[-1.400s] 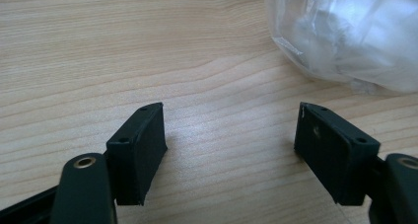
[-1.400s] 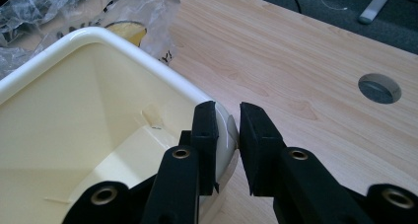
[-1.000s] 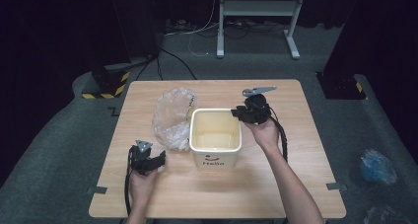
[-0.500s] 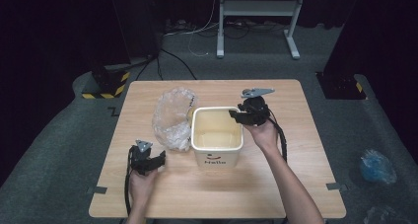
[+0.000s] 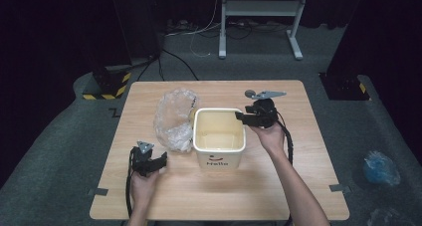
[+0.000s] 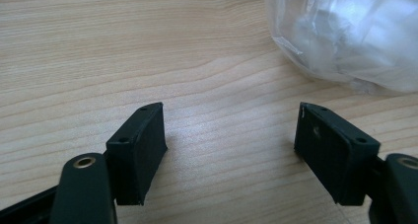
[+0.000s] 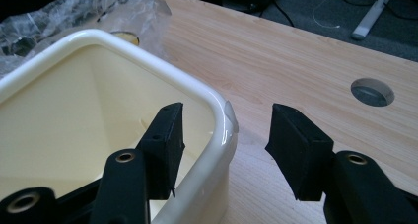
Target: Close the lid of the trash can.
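Bin: a cream square bin [image 5: 219, 136] stands upright near the middle of the bench [image 5: 298, 186], open side up, with dark lettering on the wall that faces the person; it looks empty inside.
Bin corner: in the right gripper view the rounded rim [image 7: 217, 120] sits between the two jaws, one jaw inside the bin, the other outside over the wood.
Right gripper: the right gripper [image 5: 242, 117] is at the far right corner of the bin, held in the person's right hand [image 5: 271, 134]. Its jaws have just been opening and now stand apart around the rim, the pads not pressing on it.
Left gripper: the left gripper [image 5: 161, 159] rests low over the bench at the near left, in the left hand [image 5: 142, 183], well apart from the bin. Its jaws are wide, with bare wood between them.
Plastic bag: a crumpled clear bag [image 5: 174, 119] lies on the bench just beside the bin's left wall; in the left gripper view it lies ahead of the jaws, to the right [image 6: 345, 31].
Hole: a round hole [image 7: 372, 92] in the bench top lies beyond the right gripper.
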